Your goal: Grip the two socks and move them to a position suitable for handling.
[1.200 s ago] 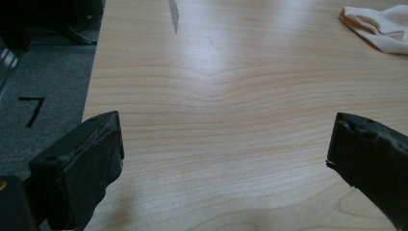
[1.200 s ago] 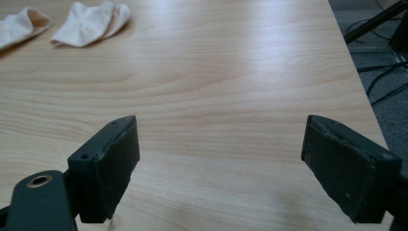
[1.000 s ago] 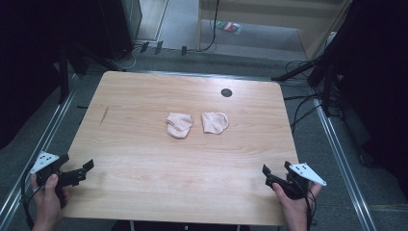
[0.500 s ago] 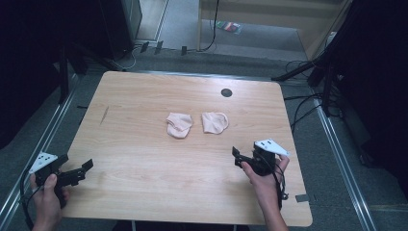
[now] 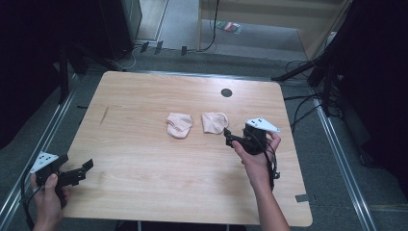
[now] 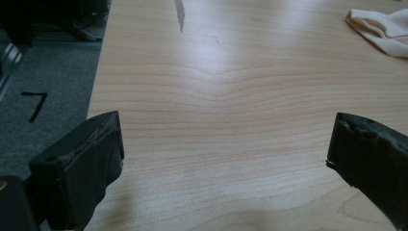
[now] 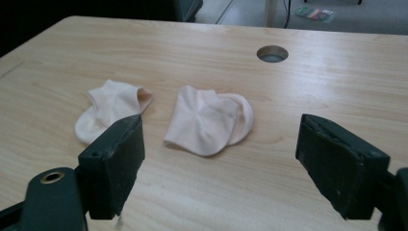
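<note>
On the pale wooden tabletop [image 5: 144, 159], two small cream socks lie side by side near the middle, close but apart: the left sock [image 5: 179, 124] and the right sock [image 5: 214, 122]. The right gripper [image 5: 230, 138] hangs just beside the right sock, its fingers spread wide with nothing between them, though they have just been closing a little. In the right gripper view both socks sit ahead of it, the right sock [image 7: 207, 120] roughly centred. The left gripper [image 5: 86, 166] rests at the near left corner, well apart from the socks, fingers also wide and empty.

The likely trouble is a shallow pinch that catches only the top layer of cloth, so the sock unfolds or drags; reaching too far could also nudge its neighbour. A round cable hole [image 5: 226, 92] lies beyond the socks, seemingly out of the way. Nothing stands between the right gripper and the sock.
</note>
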Available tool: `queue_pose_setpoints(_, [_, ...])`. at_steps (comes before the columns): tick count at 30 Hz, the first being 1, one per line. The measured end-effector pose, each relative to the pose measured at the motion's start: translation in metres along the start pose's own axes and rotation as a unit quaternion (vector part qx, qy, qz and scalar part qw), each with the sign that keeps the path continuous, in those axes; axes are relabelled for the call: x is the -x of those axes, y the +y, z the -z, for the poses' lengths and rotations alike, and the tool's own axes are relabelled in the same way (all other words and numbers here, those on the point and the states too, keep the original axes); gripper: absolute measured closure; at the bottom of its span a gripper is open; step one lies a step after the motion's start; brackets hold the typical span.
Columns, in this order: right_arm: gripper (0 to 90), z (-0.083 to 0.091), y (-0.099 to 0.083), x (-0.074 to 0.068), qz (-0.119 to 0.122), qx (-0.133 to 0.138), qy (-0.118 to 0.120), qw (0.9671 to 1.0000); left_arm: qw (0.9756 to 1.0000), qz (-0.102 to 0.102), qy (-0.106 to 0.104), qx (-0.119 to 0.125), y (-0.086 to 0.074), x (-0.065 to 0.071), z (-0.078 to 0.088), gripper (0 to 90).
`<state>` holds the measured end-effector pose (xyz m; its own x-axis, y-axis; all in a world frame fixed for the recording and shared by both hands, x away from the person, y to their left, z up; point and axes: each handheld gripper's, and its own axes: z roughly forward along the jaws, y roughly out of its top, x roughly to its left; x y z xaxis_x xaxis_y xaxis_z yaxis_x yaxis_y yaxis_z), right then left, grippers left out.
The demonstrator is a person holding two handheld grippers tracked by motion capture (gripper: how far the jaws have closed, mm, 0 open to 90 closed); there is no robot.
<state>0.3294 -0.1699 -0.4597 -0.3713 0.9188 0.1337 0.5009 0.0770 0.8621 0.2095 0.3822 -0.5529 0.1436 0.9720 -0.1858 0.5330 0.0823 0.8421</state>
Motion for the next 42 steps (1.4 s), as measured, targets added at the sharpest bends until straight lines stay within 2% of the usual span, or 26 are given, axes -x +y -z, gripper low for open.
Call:
queue_pose_setpoints(2, [17.8,-0.014,0.0,0.0,-0.006,-0.013,-0.004,0.9999,1.0,-0.002,0.002,0.001,0.0,0.0,0.001,0.0])
queue_pose_setpoints(4, [17.4,-0.019,0.0,-0.001,-0.008,-0.02,-0.001,0.9998,1.0,-0.002,0.0,0.001,0.0,0.0,0.001,0.0])
queue_pose_setpoints(5, [17.2,-0.028,0.0,-0.004,-0.003,-0.03,-0.002,0.9995,1.0,0.0,-0.001,0.0,0.0,0.0,0.001,0.0])
queue_pose_setpoints(9, [17.9,-0.041,0.001,-0.008,0.002,-0.039,-0.003,0.9993,1.0,0.001,-0.003,0.0,0.0,-0.001,0.0,0.0])
queue_pose_setpoints(11, [19.1,-0.056,0.0,-0.011,0.01,-0.053,-0.007,0.9985,1.0,0.001,-0.002,-0.003,0.0,-0.001,0.0,0.0])
queue_pose_setpoints(12, [19.1,-0.056,0.0,-0.011,0.01,-0.053,-0.007,0.9985,1.0,0.001,-0.002,-0.003,0.0,-0.001,0.0,0.0])
queue_pose_setpoints(13, [20.0,-0.066,0.001,-0.012,0.012,-0.06,-0.012,0.998,1.0,0.002,-0.001,-0.003,0.0,-0.001,0.0,0.0])
queue_pose_setpoints(14, [20.0,-0.066,0.001,-0.012,0.012,-0.06,-0.012,0.998,1.0,0.002,-0.001,-0.003,0.0,-0.001,0.0,0.0])
queue_pose_setpoints(17, [21.6,-0.084,0.003,-0.01,0.01,-0.068,-0.018,0.9975,1.0,0.004,-0.002,-0.001,0.0,-0.001,0.0,0.0])
queue_pose_setpoints(19, [22.2,-0.088,0.003,-0.01,0.007,-0.069,-0.019,0.9974,1.0,0.003,-0.003,-0.003,0.0,-0.001,0.0,0.0])
queue_pose_setpoints(20, [22.0,-0.097,0.002,-0.01,0.011,-0.077,-0.022,0.9967,1.0,0.001,-0.003,-0.003,0.0,-0.001,0.0,0.0])
queue_pose_setpoints(22, [22.0,-0.101,0.002,-0.01,0.012,-0.079,-0.023,0.9965,1.0,0.001,-0.003,-0.003,0.0,-0.001,0.0,0.0])
queue_pose_setpoints(24, [20.9,-0.113,0.001,-0.009,0.013,-0.091,-0.023,0.9955,1.0,0.001,-0.003,-0.005,0.001,0.0,-0.001,0.0])
queue_pose_setpoints(27, [21.0,-0.12,0.001,-0.01,0.015,-0.087,-0.026,0.9958,1.0,0.001,-0.005,-0.004,0.0,-0.001,0.0,0.0])
queue_pose_setpoints(30, [19.9,-0.13,0.0,-0.012,0.009,-0.095,-0.022,0.9952,1.0,0.0,-0.003,-0.007,0.001,-0.001,-0.001,0.0])
queue_pose_setpoints(31, [19.9,-0.137,0.0,-0.014,0.018,-0.1,-0.03,0.9944,1.0,-0.001,-0.004,-0.006,0.001,0.0,-0.001,0.0])
queue_pose_setpoints(32, [19.9,-0.137,0.0,-0.014,0.018,-0.1,-0.03,0.9944,1.0,-0.001,-0.004,-0.006,0.001,0.0,-0.001,0.0])
queue_pose_setpoints(33, [19.4,-0.143,-0.001,-0.015,0.009,-0.098,-0.036,0.9945,1.0,-0.001,-0.004,-0.006,0.001,-0.001,-0.001,0.0])
queue_pose_setpoints(35, [19.3,-0.145,-0.001,-0.014,-0.001,-0.101,-0.032,0.9944,1.0,-0.001,-0.003,-0.008,0.001,0.0,-0.002,0.0])
queue_pose_setpoints(37, [19.9,-0.15,-0.003,-0.015,-0.002,-0.107,-0.034,0.9937,1.0,-0.002,-0.001,-0.01,0.001,0.0,-0.002,0.0])
queue_pose_setpoints(38, [20.5,-0.155,-0.008,-0.017,0.011,-0.114,-0.041,0.9925,1.0,-0.002,0.0,-0.009,0.001,0.0,-0.002,0.0])
queue_pose_setpoints(42, [21.9,-0.159,-0.012,-0.018,0.023,-0.114,-0.052,0.9918,0.9999,-0.003,-0.002,-0.01,0.001,0.001,-0.002,0.0])
